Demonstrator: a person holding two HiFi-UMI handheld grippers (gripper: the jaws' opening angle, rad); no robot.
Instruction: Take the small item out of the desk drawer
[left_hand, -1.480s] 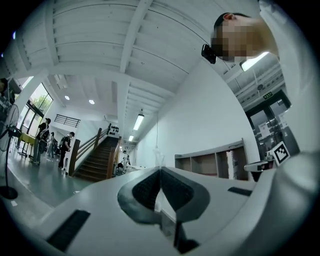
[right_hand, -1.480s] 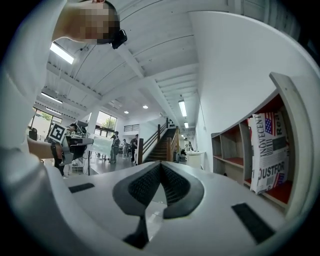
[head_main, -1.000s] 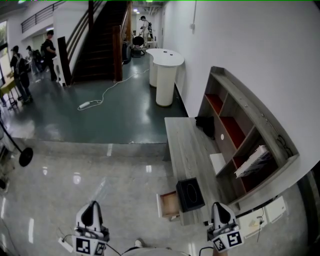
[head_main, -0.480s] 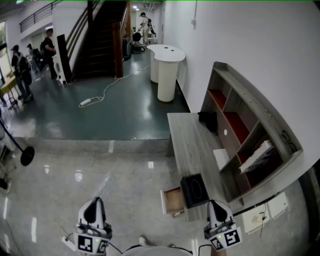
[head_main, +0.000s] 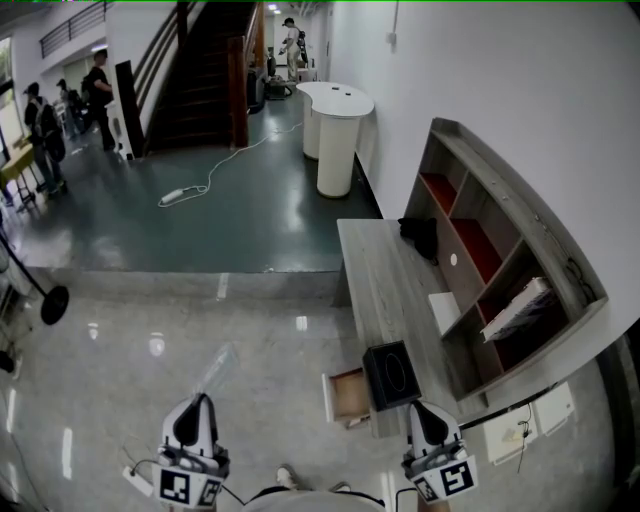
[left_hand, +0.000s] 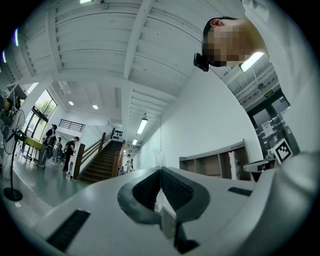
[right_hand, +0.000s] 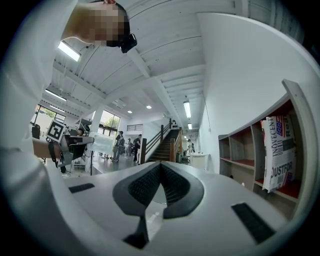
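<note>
Left tool (head_main: 199, 402) pinching clear plastic (head_main: 215, 366), right tool (head_main: 419, 408) closed, drawer (head_main: 345, 397) open

Your feeds are bright and evenly lit from ceiling strip lights (right_hand: 186, 109) and far windows (right_hand: 107, 121); glossy floor (head_main: 120, 385) throws small glare spots; both gripper views bend hard toward black rims; close foreground is soft.

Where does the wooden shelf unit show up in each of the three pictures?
Head view: shelf unit at the right, on the desk.
Left gripper view: shelf unit right of centre, low.
Right gripper view: shelf unit along the right edge.
Shared landmark: the staircase.
</note>
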